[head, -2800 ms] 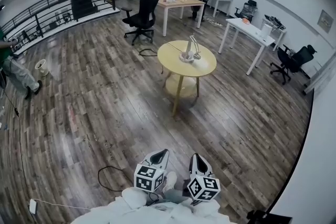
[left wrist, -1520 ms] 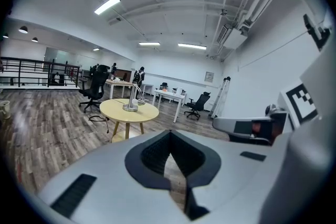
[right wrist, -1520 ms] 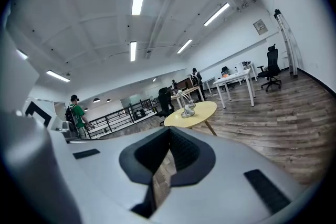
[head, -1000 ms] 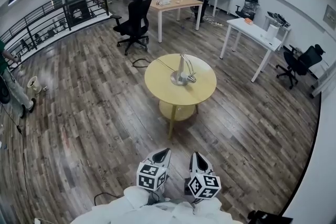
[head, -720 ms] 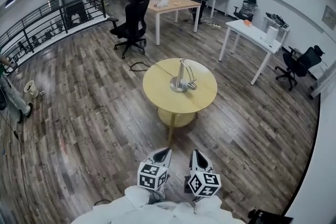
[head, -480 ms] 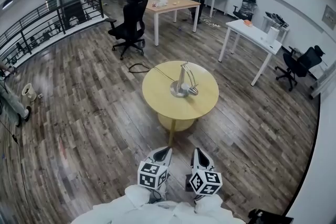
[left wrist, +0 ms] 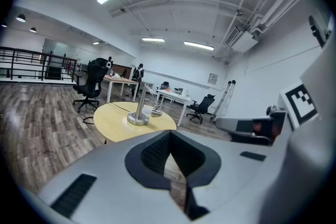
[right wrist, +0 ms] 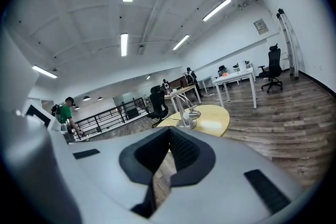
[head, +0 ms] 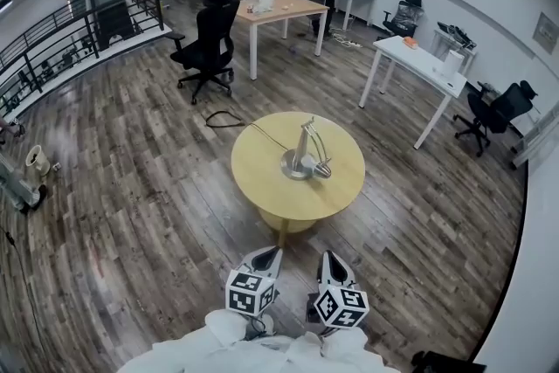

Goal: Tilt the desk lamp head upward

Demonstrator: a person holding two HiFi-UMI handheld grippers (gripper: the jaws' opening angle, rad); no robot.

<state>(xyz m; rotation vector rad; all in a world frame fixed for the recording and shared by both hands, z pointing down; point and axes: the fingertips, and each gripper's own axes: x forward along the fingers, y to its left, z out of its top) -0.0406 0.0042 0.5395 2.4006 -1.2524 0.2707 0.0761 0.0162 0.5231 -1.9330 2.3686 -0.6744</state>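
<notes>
A silver desk lamp (head: 303, 155) stands on a round yellow table (head: 262, 179), its head (head: 322, 171) hanging low beside the round base. The lamp (left wrist: 140, 112) also shows in the left gripper view and, as a small lamp (right wrist: 187, 114), in the right gripper view. Both grippers are held close to my body at the bottom of the head view, well short of the table. My left gripper (head: 271, 255) is shut with nothing in it. My right gripper (head: 327, 259) is shut and empty too.
A black cable (head: 236, 124) runs from the lamp off the table to the floor. A black office chair (head: 206, 41) and a wooden desk (head: 279, 11) stand beyond the table, a white desk (head: 412, 64) to the right. People stand at the far end. A railing (head: 52, 39) lines the left.
The table and lamp have come closer and lower in the head view as I walk toward them. Both grippers stay shut and in the same place near my body.
</notes>
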